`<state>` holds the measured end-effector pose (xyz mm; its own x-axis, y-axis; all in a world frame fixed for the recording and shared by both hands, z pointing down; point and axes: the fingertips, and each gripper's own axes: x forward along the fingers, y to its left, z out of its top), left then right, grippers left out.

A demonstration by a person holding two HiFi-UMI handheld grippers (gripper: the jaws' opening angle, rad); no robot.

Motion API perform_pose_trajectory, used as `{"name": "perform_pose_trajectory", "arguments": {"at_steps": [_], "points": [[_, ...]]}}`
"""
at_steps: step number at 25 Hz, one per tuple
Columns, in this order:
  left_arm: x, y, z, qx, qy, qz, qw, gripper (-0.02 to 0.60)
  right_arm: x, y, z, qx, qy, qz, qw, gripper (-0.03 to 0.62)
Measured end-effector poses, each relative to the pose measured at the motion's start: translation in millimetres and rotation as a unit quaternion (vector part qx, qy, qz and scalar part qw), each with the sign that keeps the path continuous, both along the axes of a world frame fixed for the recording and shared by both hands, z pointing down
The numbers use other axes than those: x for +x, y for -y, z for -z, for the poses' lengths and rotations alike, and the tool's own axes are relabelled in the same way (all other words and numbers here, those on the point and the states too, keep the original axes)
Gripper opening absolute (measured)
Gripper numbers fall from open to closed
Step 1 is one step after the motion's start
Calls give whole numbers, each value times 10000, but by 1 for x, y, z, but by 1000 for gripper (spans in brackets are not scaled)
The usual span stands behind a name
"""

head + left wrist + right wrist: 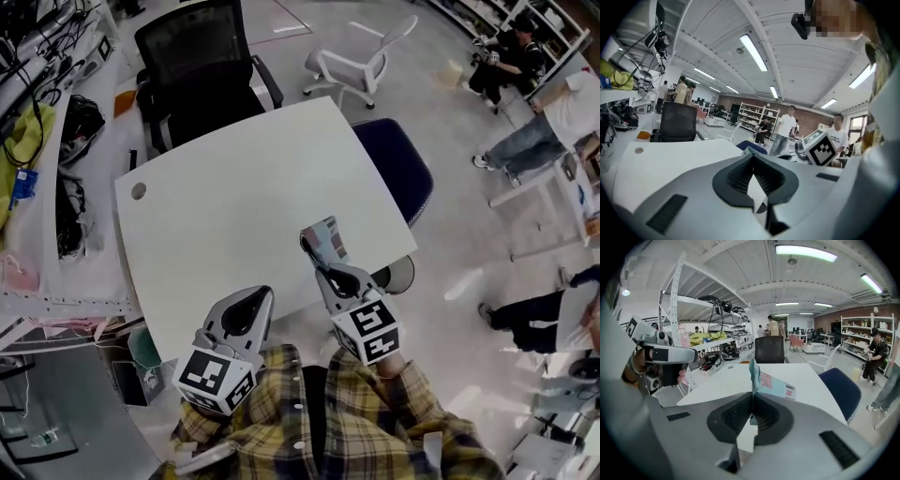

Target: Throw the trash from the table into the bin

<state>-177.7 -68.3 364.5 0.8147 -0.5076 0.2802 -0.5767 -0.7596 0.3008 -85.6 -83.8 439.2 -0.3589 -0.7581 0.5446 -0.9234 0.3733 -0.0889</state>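
A flat teal and pink packet (324, 238) sticks up from my right gripper (313, 251), which is shut on its lower edge over the near right part of the white table (225, 216). In the right gripper view the packet (772, 382) rises from the closed tips of that gripper (752, 393) and leans right. My left gripper (260, 296) hovers at the table's near edge, left of the right one. In its own view the left gripper (753, 155) has its jaws together with nothing between them. No bin is clearly in view.
A black office chair (202, 66) stands at the table's far side, a blue chair (398, 169) at its right, and a white chair (352, 61) further back. Cluttered benches (37, 141) line the left. People sit and stand at the right (525, 141).
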Motion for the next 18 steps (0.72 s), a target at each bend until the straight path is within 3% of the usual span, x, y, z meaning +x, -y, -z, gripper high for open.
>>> {"name": "perform_pose_trajectory", "arguments": {"at_steps": [11,18], "points": [[188,-87,7,109,-43,-660,9977,8,199,-100,13,123,-78,-682,9976,0],[278,-136,0,64,120,-1512,9884,8,293,-159,-2,-69,-107,-1324,9911,2]]}}
